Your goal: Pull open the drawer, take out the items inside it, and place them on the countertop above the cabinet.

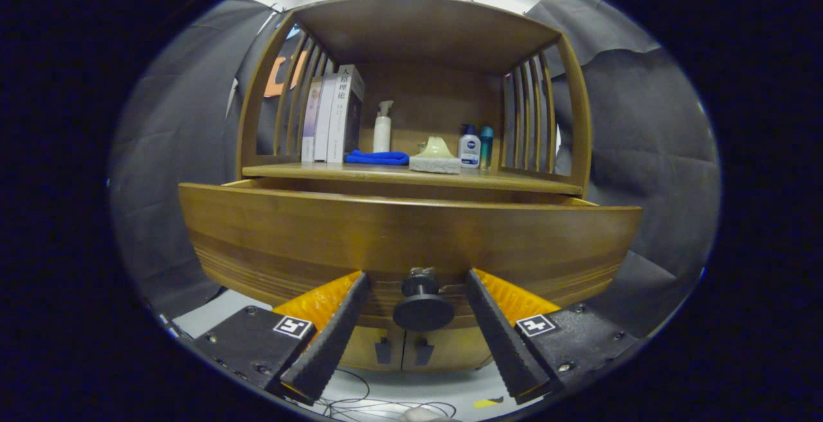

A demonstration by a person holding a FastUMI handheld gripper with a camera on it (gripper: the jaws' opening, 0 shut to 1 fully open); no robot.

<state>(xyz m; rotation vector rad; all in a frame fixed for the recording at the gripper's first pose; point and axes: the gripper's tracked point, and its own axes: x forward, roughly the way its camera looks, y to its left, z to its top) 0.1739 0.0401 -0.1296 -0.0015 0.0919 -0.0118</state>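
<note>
Dark cloth hangs behind a wooden cabinet whose surface carries books, a pump bottle, a blue cloth, a sponge and two small bottles. I judge the first step partly done: the drawer stands pulled out from the cabinet, its front close to me, but from here I can't see inside it, so nothing is taken out yet as far as I can tell. My gripper has its fingers spread apart, gripping nothing. The drawer's knob sits between them, untouched by either finger.
</note>
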